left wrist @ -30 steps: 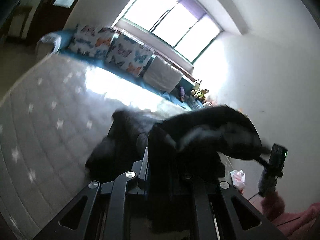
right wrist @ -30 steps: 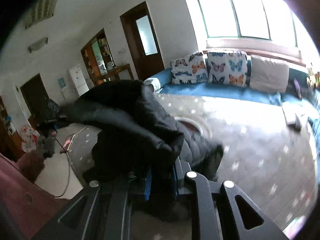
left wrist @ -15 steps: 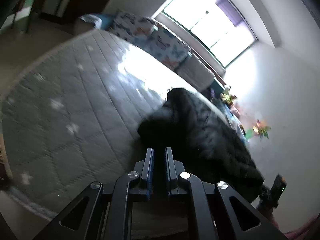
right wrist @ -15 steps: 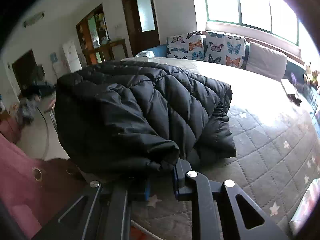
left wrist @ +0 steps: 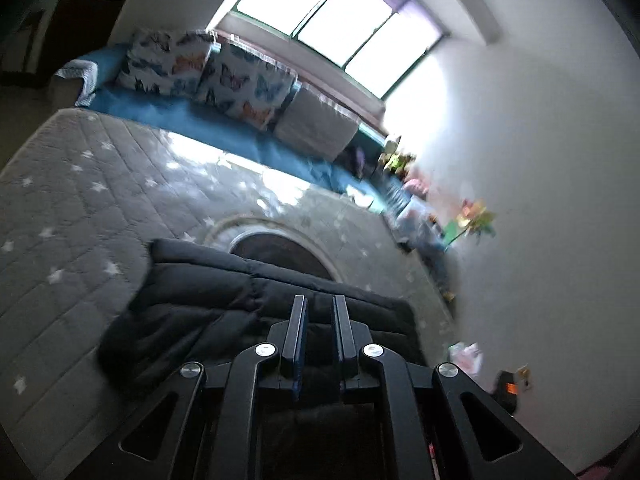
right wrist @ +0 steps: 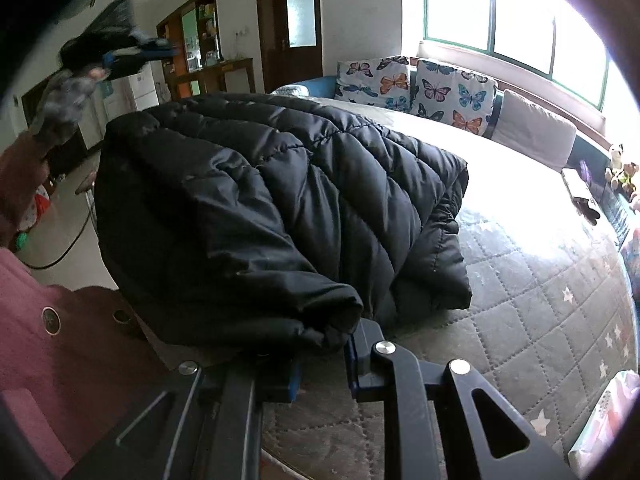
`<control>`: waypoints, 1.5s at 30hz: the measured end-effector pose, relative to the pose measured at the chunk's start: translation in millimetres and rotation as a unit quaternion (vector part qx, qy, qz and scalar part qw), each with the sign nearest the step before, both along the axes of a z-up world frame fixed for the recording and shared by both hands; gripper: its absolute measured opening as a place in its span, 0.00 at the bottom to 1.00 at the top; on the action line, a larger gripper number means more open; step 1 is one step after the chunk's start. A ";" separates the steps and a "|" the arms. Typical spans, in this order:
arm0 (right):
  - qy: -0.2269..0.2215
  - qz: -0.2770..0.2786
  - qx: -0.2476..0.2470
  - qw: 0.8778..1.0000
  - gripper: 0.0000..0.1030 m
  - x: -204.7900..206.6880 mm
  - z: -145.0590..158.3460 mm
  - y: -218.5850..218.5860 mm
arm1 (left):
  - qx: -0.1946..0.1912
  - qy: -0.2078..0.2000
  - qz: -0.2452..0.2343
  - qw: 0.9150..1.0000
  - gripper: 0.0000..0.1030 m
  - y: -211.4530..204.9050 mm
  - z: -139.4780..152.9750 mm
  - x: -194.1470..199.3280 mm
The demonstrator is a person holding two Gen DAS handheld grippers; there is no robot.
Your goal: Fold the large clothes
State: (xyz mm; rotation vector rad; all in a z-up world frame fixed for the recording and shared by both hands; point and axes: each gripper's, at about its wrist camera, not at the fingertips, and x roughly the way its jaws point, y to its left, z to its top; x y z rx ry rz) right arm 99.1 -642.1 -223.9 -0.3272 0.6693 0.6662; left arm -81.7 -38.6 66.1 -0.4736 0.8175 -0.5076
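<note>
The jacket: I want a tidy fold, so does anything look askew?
Yes. The black jacket lies in a lumpy heap on the bed, its bulging near edge sagging over the right gripper.

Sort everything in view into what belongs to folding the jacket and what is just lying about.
Job in hand:
- black quilted puffer jacket
- grey star-quilted mattress under it
- right gripper, shut on its edge
- left gripper, shut, empty

Lying about:
- butterfly-print cushions
- plain grey cushion
- small stuffed toys
</note>
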 end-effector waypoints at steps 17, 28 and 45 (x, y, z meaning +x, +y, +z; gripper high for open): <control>-0.036 -0.030 -0.062 0.997 0.39 -48.7 29.4 -1.4 | 0.050 0.084 -0.042 0.994 0.12 -54.5 -128.6 72.3; -0.062 -0.095 -0.021 0.993 0.59 -59.8 110.5 0.1 | 0.045 0.074 -0.065 0.994 0.12 -50.6 -134.8 71.1; 0.076 -0.111 -0.013 0.991 0.61 118.8 86.1 159.1 | 0.056 0.056 -0.076 0.994 0.12 -52.2 -129.9 66.8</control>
